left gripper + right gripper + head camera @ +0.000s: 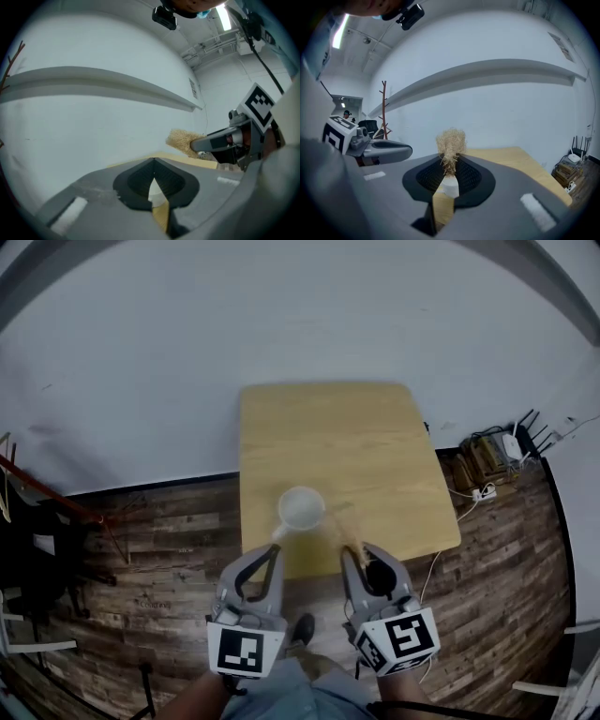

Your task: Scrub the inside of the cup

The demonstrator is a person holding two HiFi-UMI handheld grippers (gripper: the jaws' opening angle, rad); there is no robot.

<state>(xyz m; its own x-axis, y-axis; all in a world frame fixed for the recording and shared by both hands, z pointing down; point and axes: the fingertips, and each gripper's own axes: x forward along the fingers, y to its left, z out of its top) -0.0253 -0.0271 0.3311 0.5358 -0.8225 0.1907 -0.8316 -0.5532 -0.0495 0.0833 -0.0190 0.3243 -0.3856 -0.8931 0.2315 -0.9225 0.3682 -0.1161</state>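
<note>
Even indoor light; heavy fisheye distortion, dark corners.

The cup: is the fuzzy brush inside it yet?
No, the brush is outside the cup, off to one side of it, pinched in the right gripper.

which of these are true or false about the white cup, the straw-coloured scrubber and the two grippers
1. The white handled cup stands upright on the light wooden table. True.
2. The left gripper holds the cup by its handle. False: its jaws are shut on nothing, and it is short of the cup.
3. The right gripper is clamped on a straw-coloured fibrous scrubber. True.
4. The scrubber is already inside the cup. False: in the head view it is outside the cup, to its right.
5. The cup sits at the table's far edge. False: it is near the edge closest to the person.
</note>
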